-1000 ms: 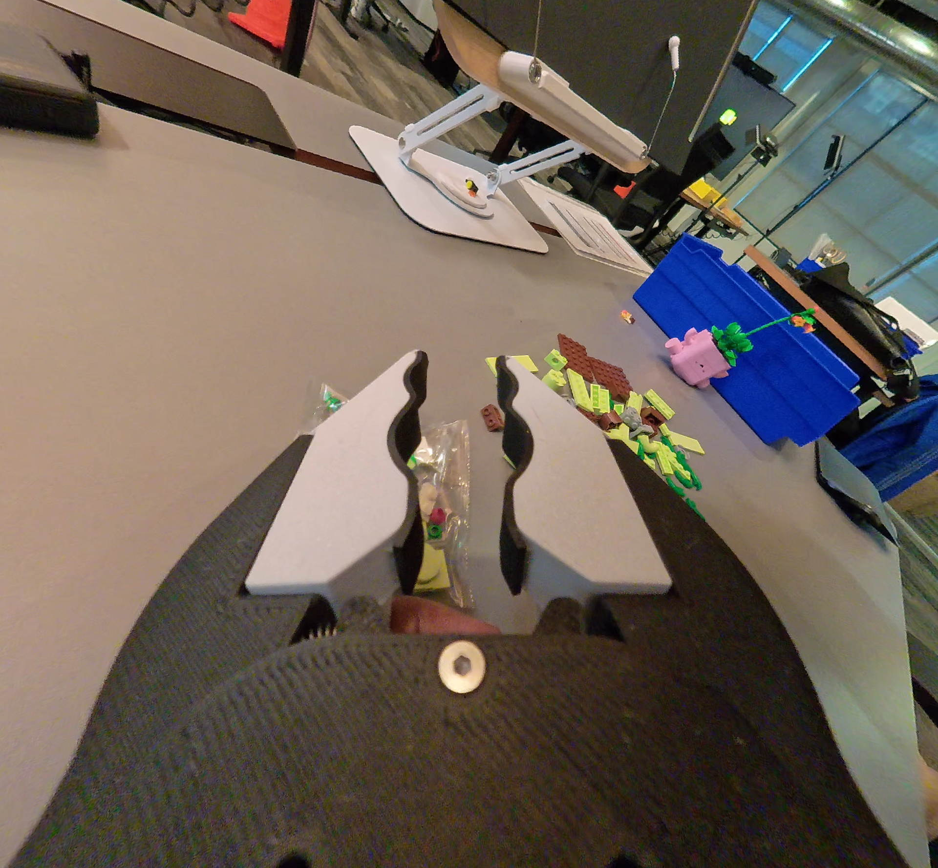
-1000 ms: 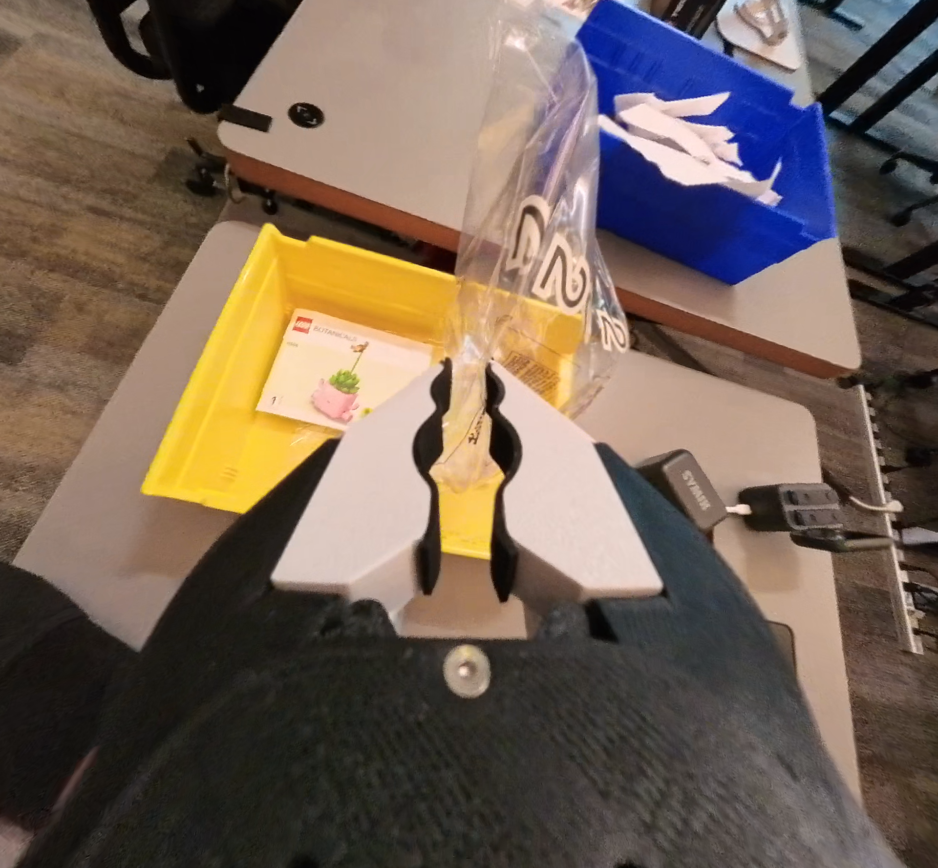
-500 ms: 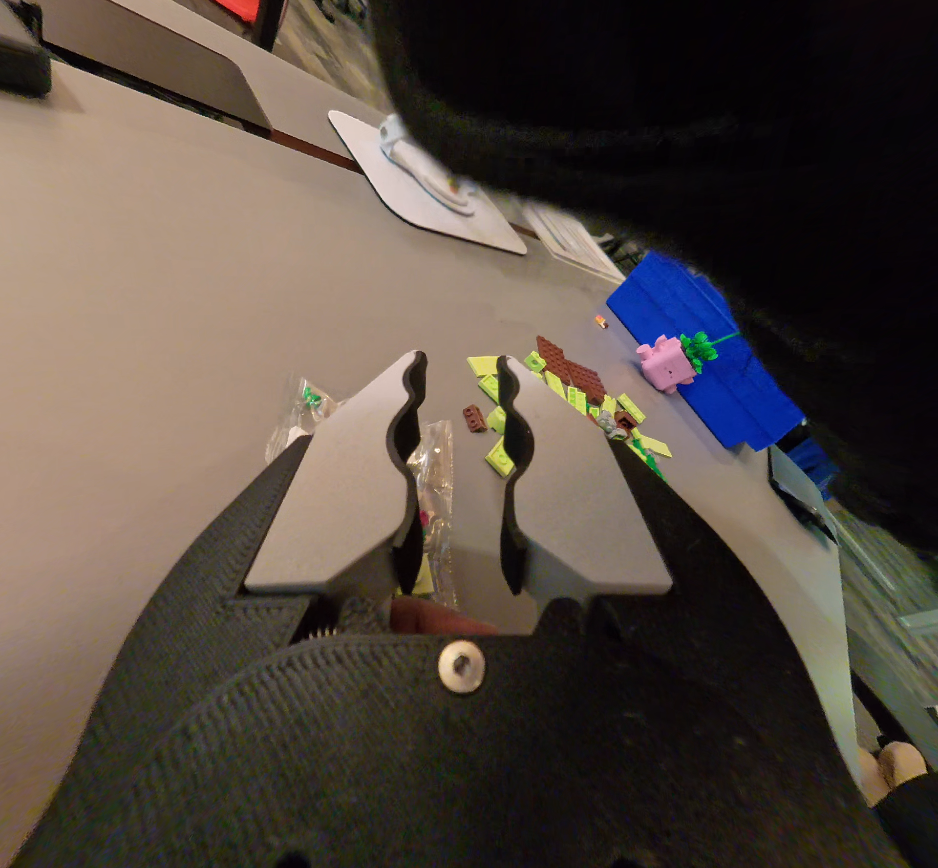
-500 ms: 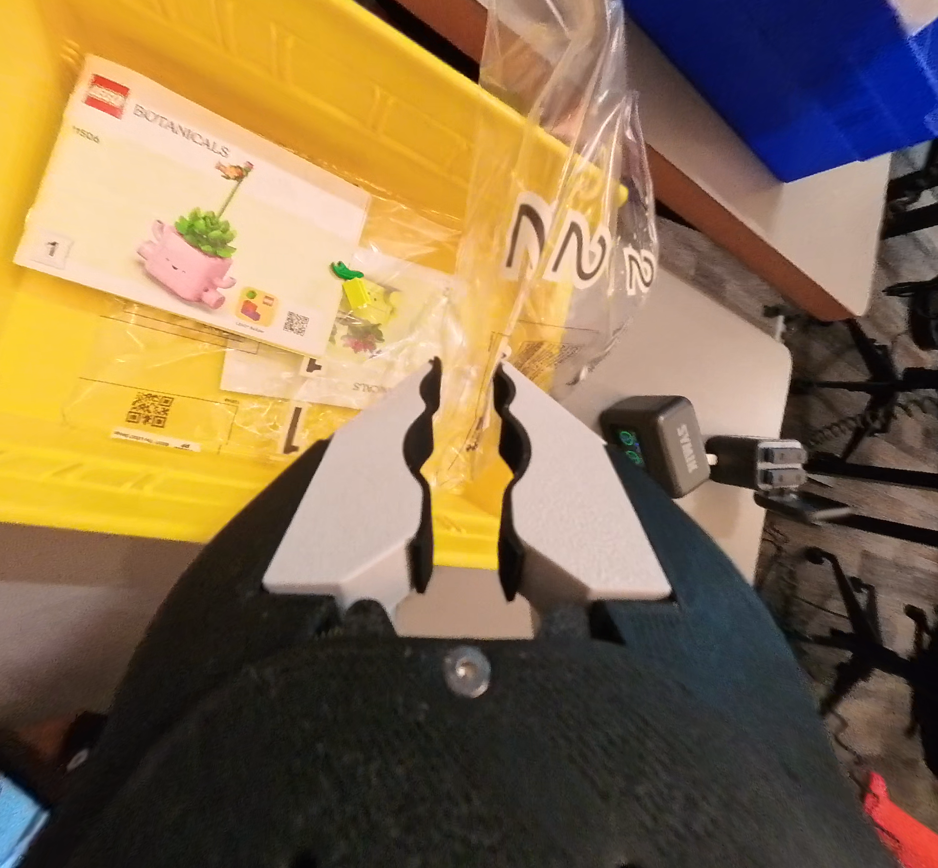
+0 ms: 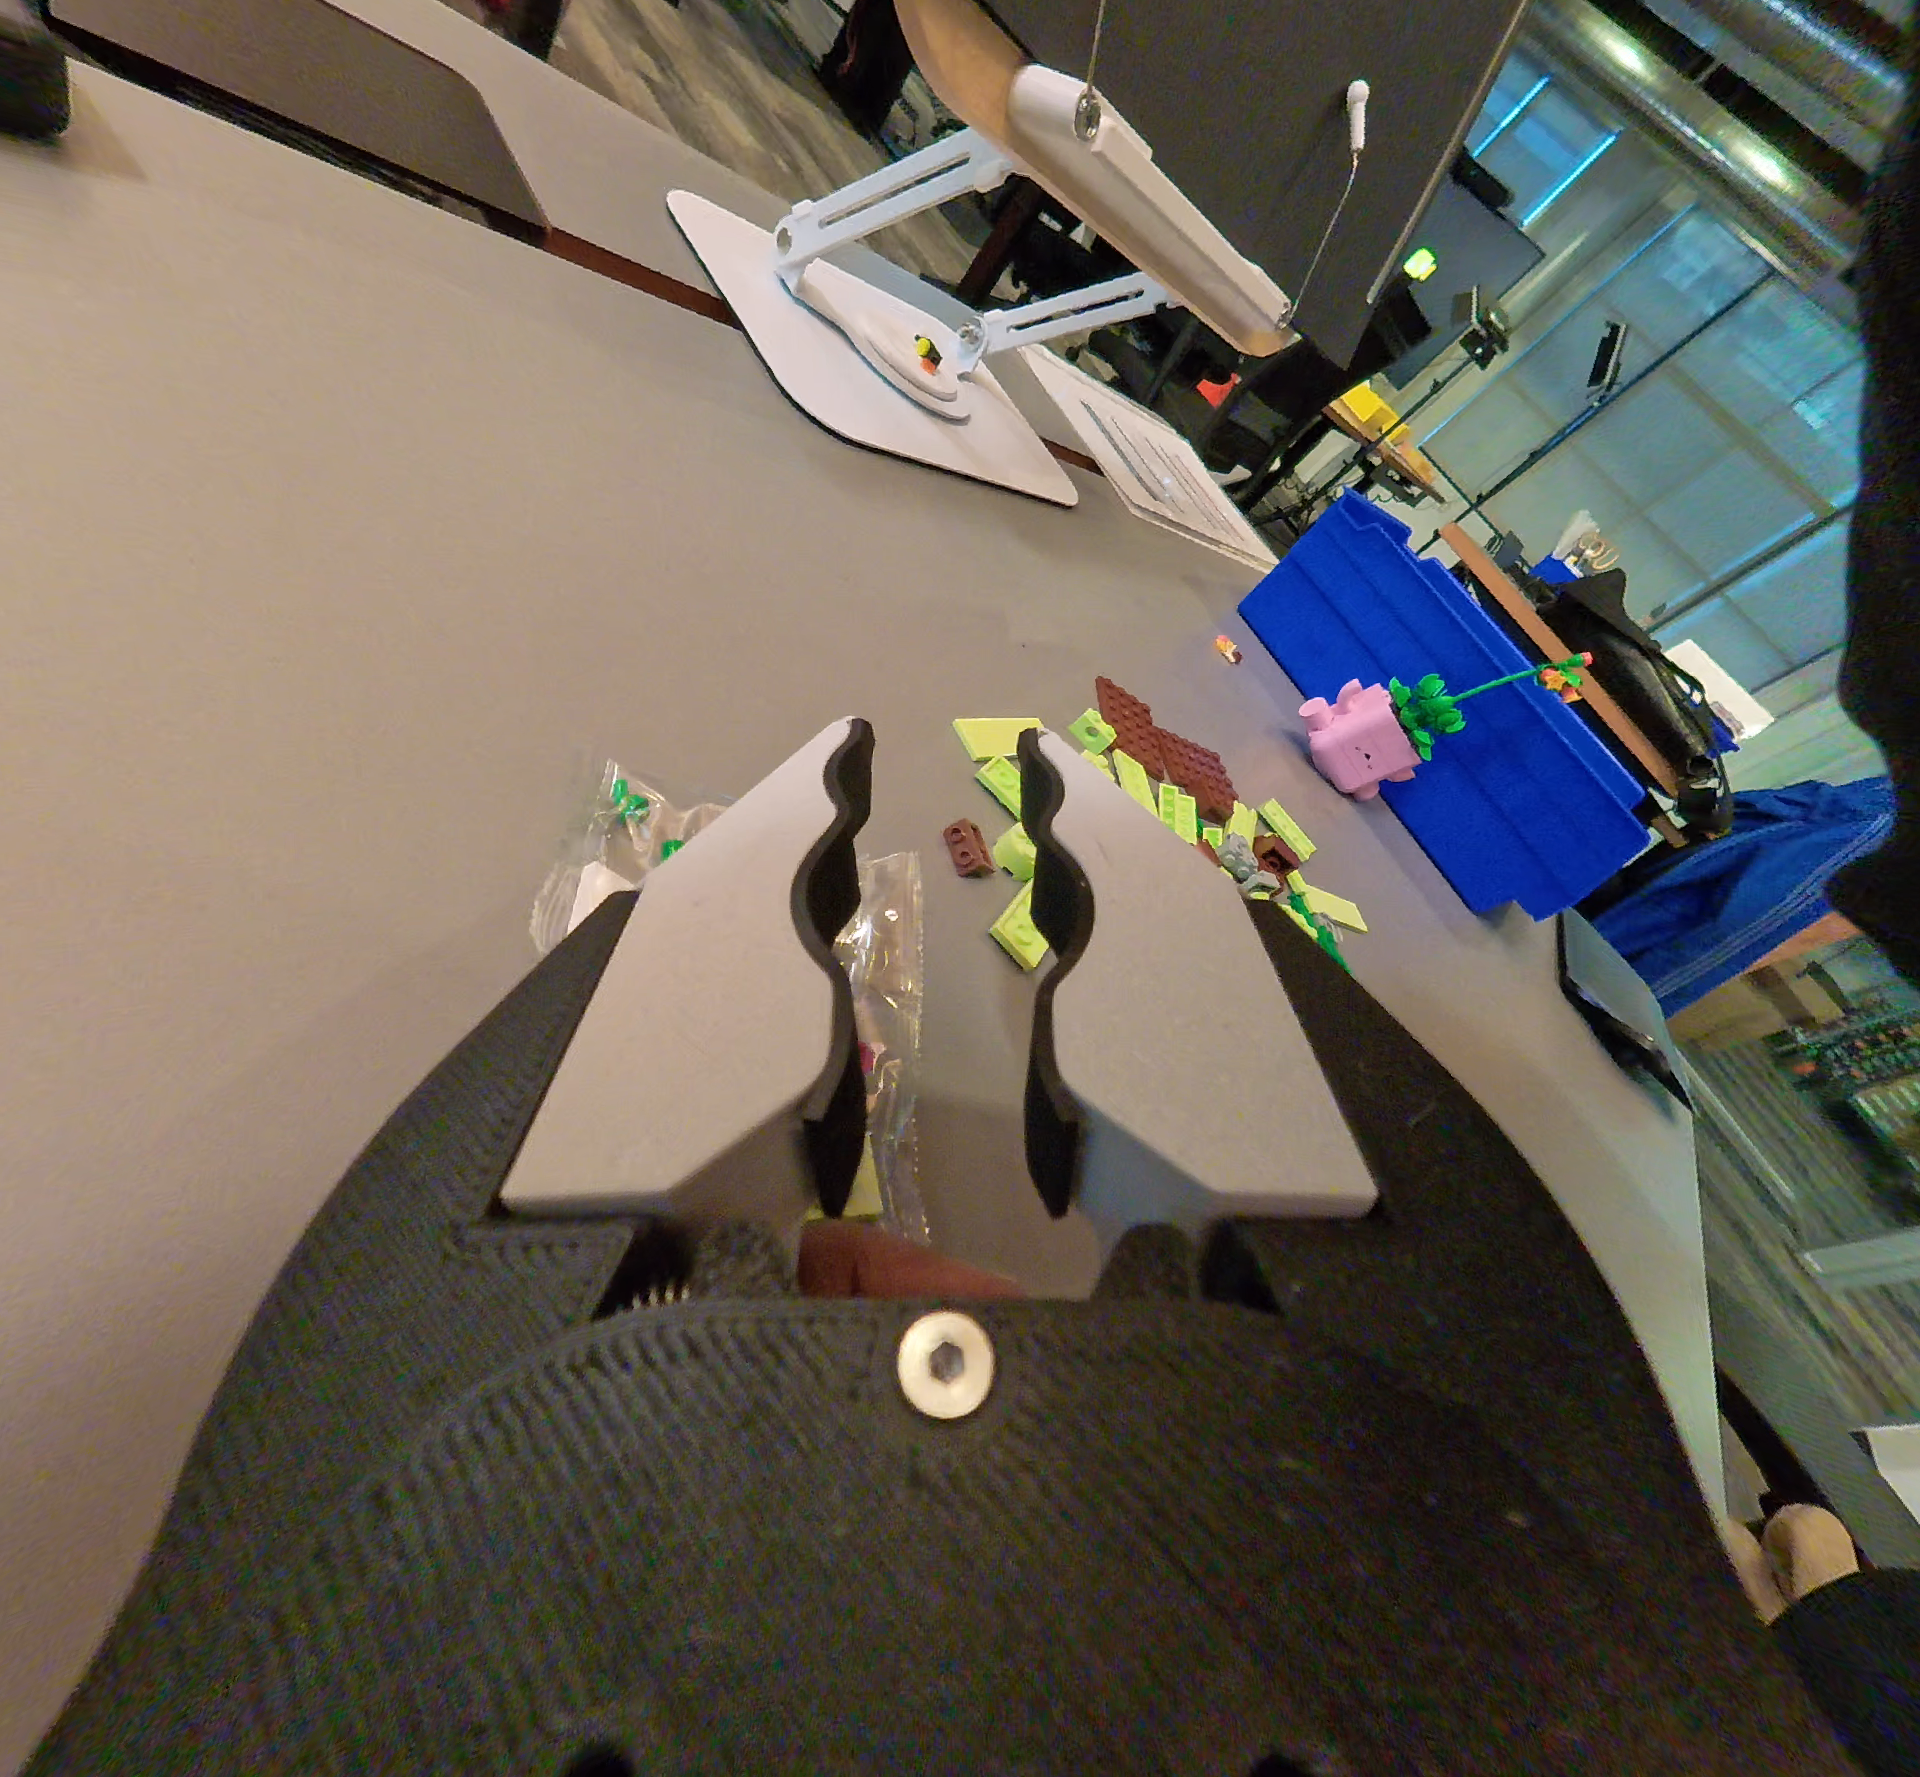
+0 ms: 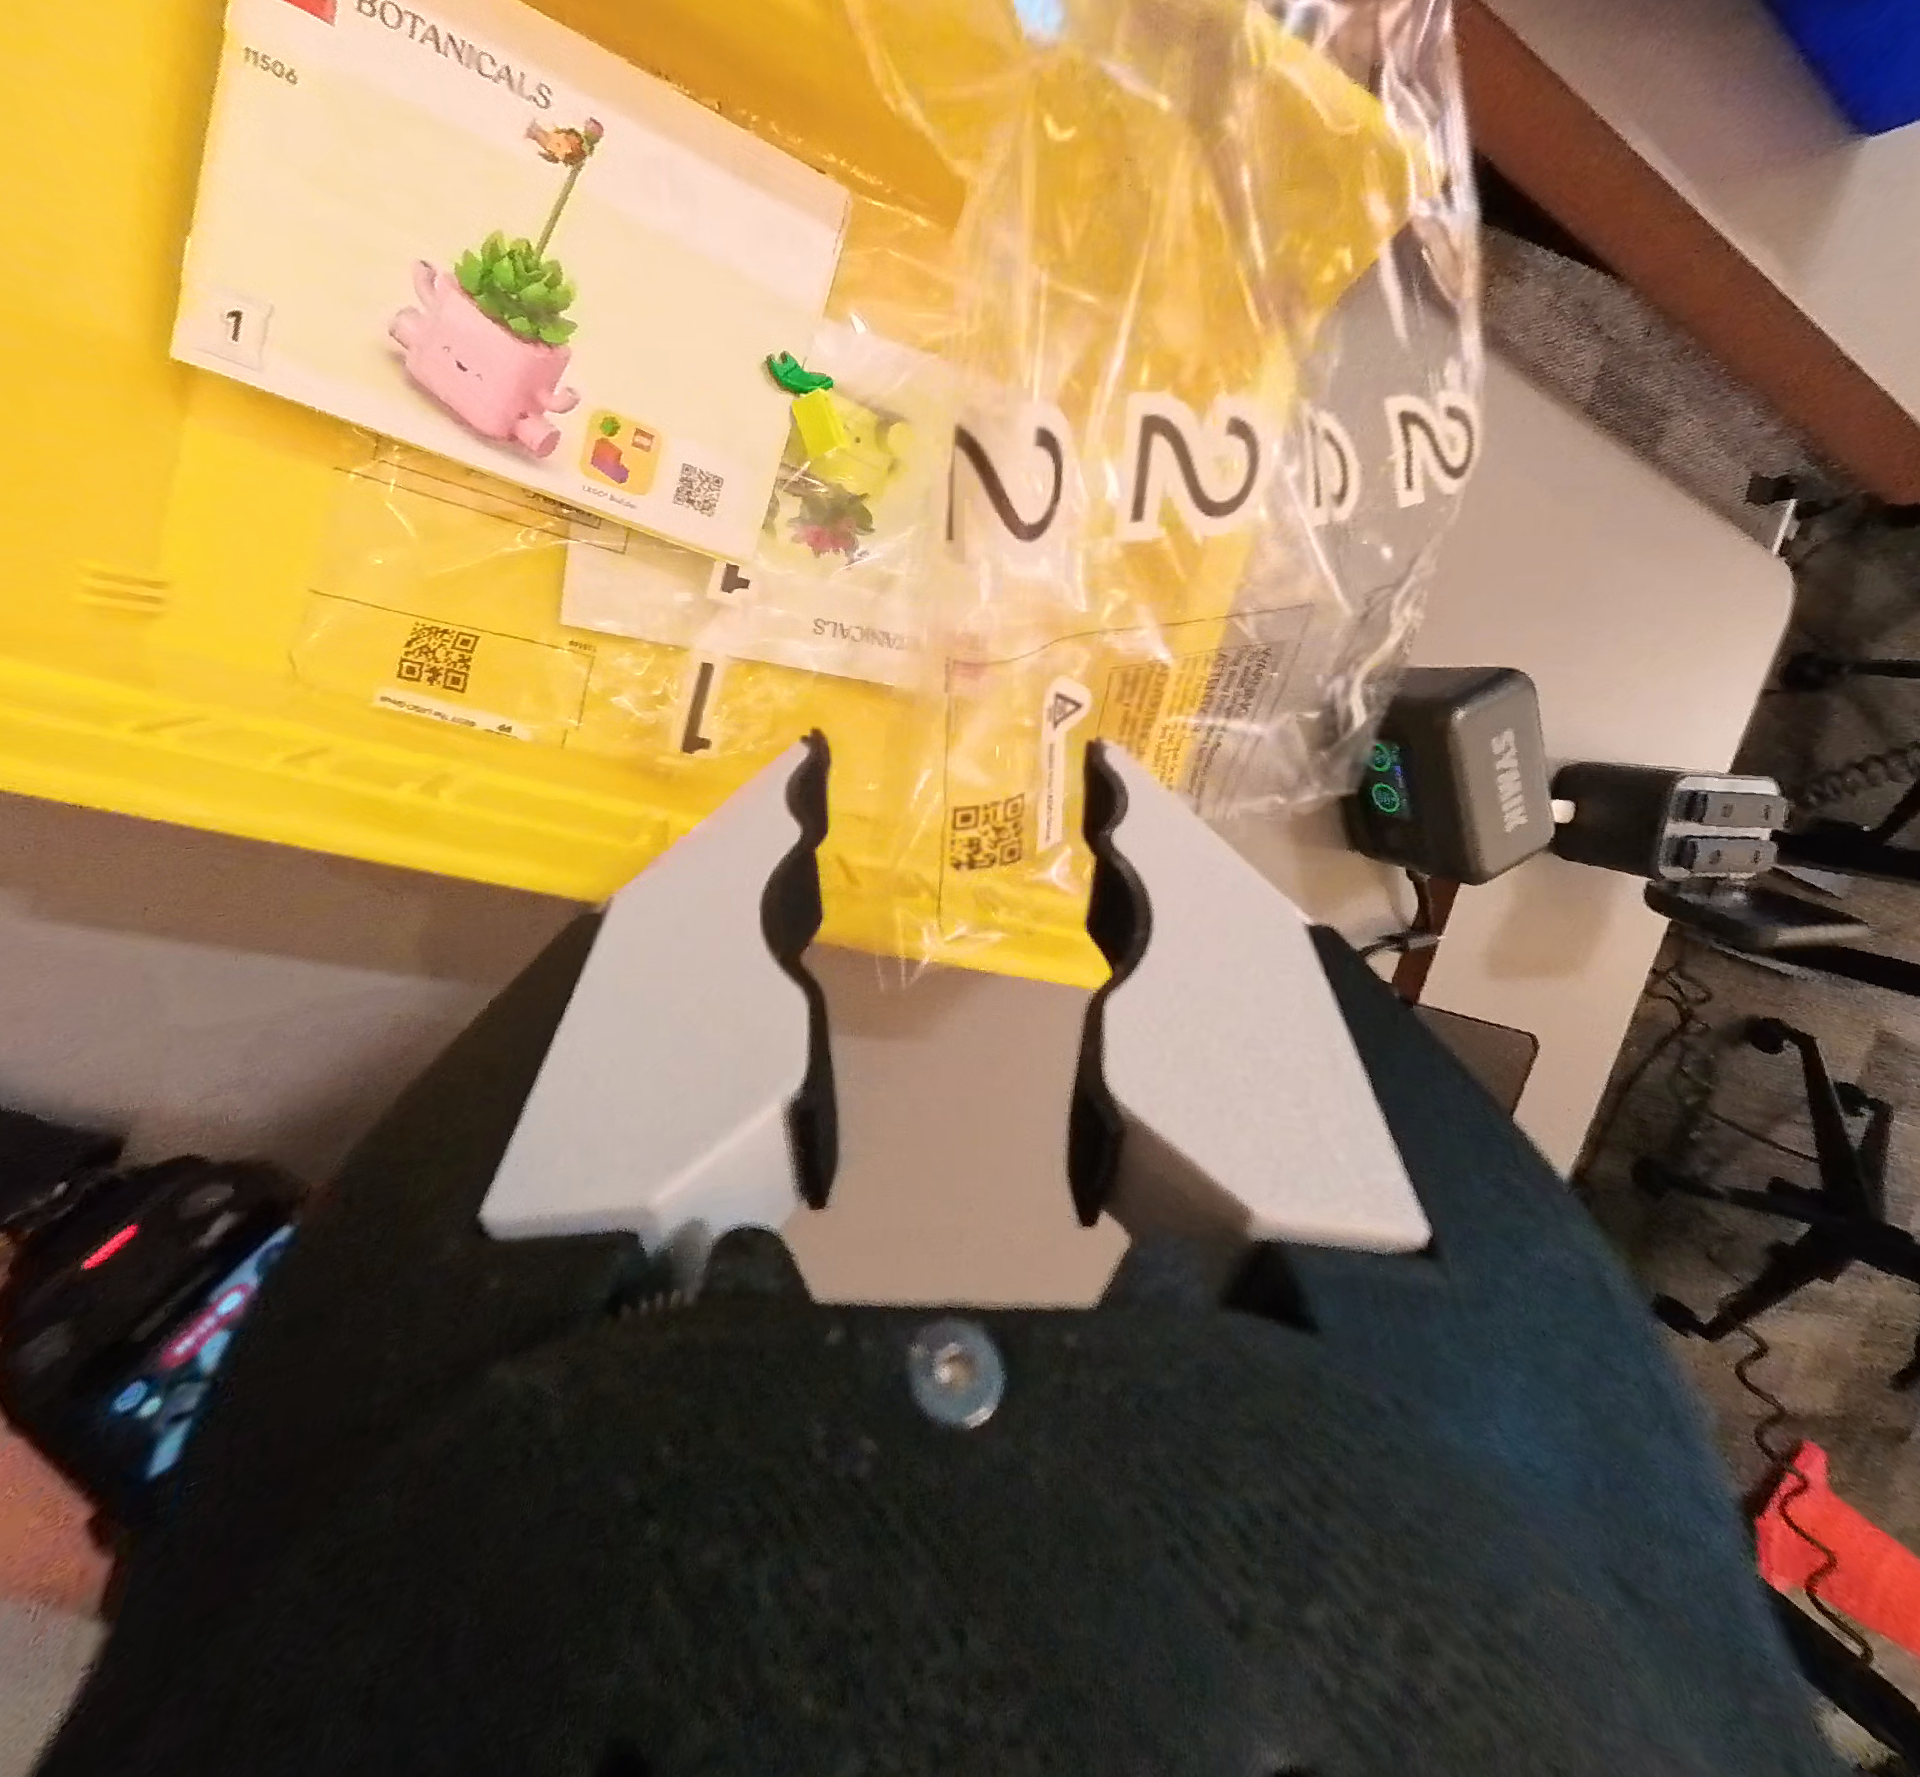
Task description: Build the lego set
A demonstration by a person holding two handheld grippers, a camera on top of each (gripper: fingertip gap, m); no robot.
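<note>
While R gripper (image 6: 951, 751) jaws gape over clear bag (image 6: 1195, 356), L gripper (image 5: 940, 751) jaws apart, nothing gripped.

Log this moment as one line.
left gripper: open, over loose bricks | right gripper: open, empty plastic bag over yellow bin

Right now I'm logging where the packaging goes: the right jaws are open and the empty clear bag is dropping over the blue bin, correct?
Not quite. The right wrist view shows the right gripper with open jaws and the clear bag loose ahead of them, but over the yellow bin, not a blue one.
</note>
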